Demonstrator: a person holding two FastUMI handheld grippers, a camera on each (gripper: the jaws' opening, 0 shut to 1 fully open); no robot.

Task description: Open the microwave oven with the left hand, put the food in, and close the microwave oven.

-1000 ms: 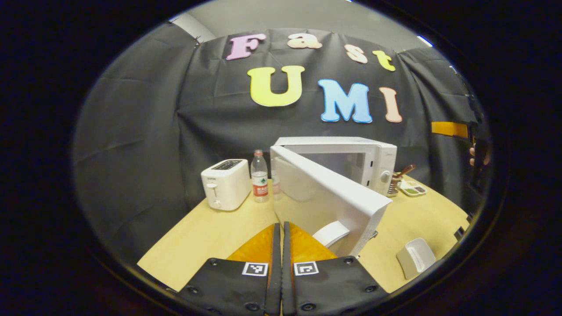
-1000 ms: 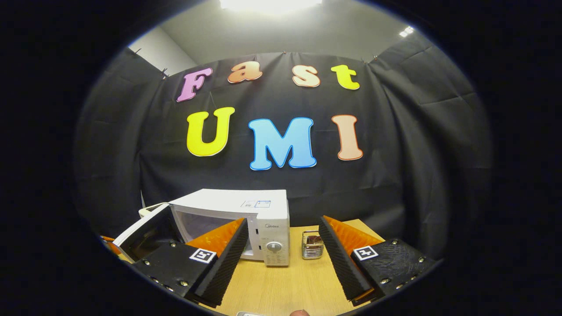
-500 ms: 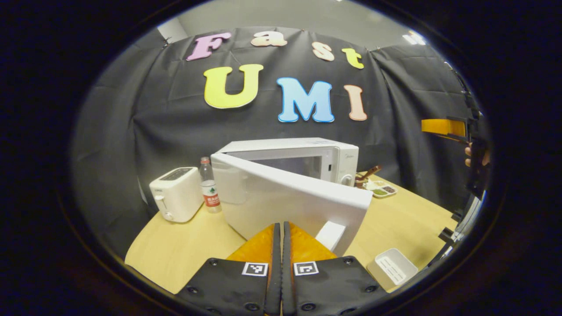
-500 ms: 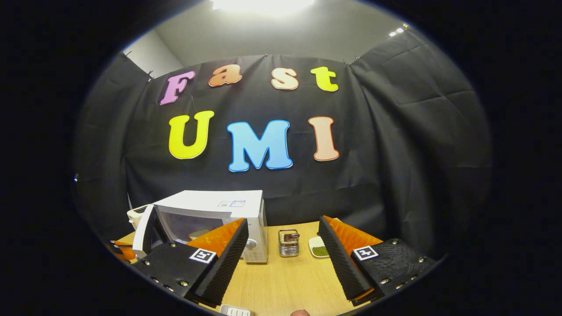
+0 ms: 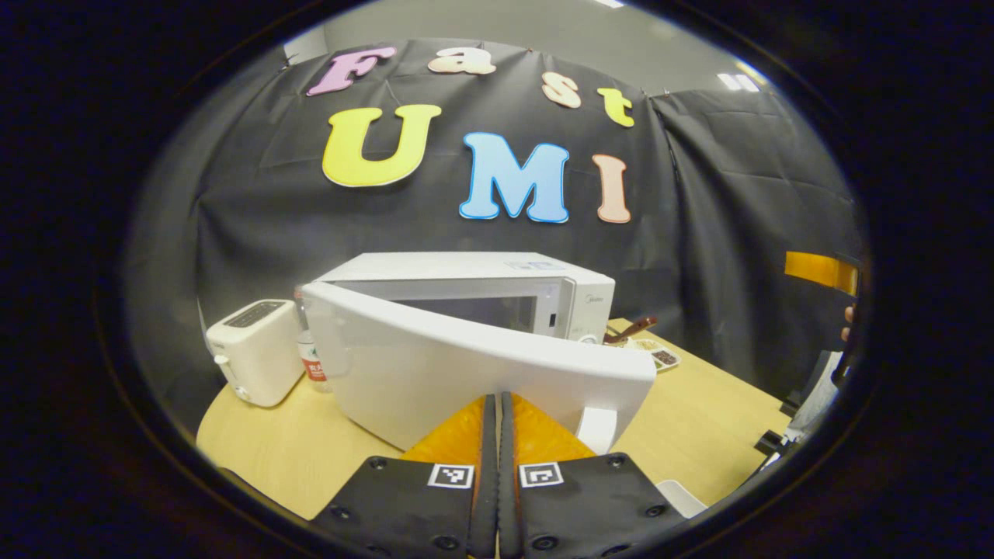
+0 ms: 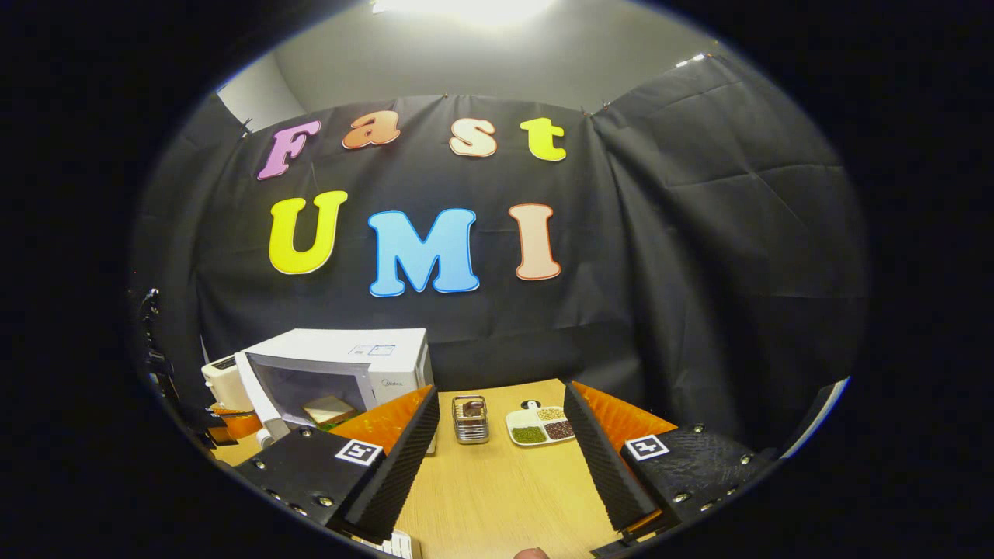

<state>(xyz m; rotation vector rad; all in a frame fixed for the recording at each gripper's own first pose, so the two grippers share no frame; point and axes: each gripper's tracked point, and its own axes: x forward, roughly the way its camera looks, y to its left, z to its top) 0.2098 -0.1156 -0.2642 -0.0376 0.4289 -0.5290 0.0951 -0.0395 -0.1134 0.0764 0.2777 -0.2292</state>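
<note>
Right now my left gripper [image 5: 497,435] has its fingers pressed together, tips against the outer face of the microwave door [image 5: 466,373], which stands partly open. My right gripper [image 6: 501,442] is spread wide and holds nothing above the wooden table [image 6: 505,497]. Inside the microwave oven [image 6: 342,373], at far left, sits the food [image 6: 328,409].

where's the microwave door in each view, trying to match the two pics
Left gripper view: the microwave door fills the lower middle, swung partly open, its outer face right in front of the shut left hand-held gripper.
Right gripper view: the door is a thin white edge at lower left, standing ajar from the oven front.
Shared landmark: the white microwave body, with the toaster beside it.
</note>
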